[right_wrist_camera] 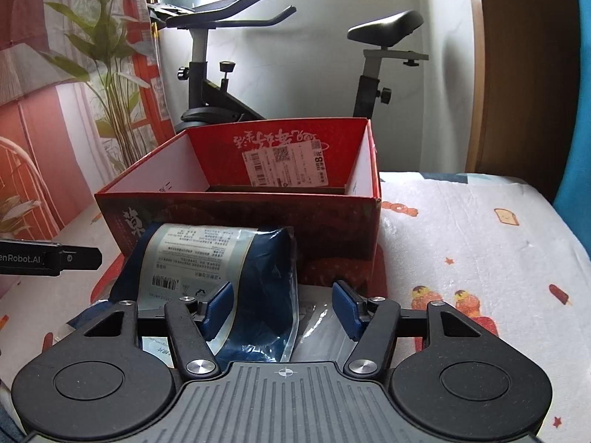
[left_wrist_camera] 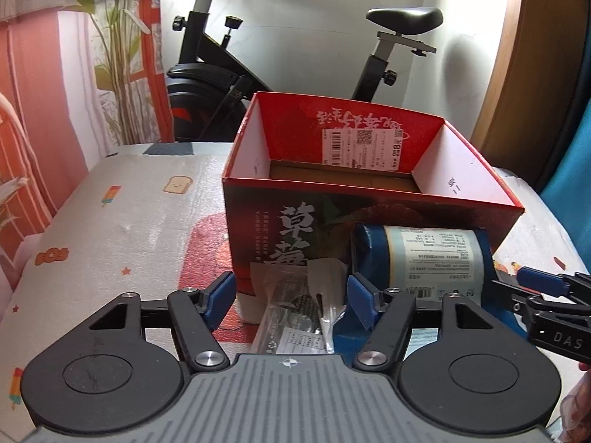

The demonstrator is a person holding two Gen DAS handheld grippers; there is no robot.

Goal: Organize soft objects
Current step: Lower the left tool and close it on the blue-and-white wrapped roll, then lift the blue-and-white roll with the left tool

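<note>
Closest to us, the left gripper (left_wrist_camera: 291, 295) stands with its blue pads apart, straddling a clear plastic packet (left_wrist_camera: 291, 317) with printed labels that lies flat on the table; its pads do not press on the packet. The right-hand pad sits right against a blue roll-shaped soft pack (left_wrist_camera: 424, 258), though we cannot tell whether it touches.

On our other side, the right gripper (right_wrist_camera: 283, 308) also stands partly open around the right end of that blue soft pack (right_wrist_camera: 229, 269). Its left pad (right_wrist_camera: 218, 308) lies against the pack's wrapping, while the right pad (right_wrist_camera: 345, 308) stands clear of it, over a second sheet of clear plastic (right_wrist_camera: 317, 317). Nothing is clamped. The left gripper's black finger (right_wrist_camera: 74, 258) pokes in at the edge of this view.

Both soft items rest on a tablecloth (left_wrist_camera: 129, 221) printed with toast, popsicles and stars, just in front of an open red cardboard box (left_wrist_camera: 369, 192), which has a shipping label (left_wrist_camera: 362, 147) stuck to its inner far wall.

Behind the table we see an exercise bike (left_wrist_camera: 229, 74) against a white wall, and a leafy plant (right_wrist_camera: 107, 74) beside a red-and-white hanging cloth (right_wrist_camera: 48, 140).
</note>
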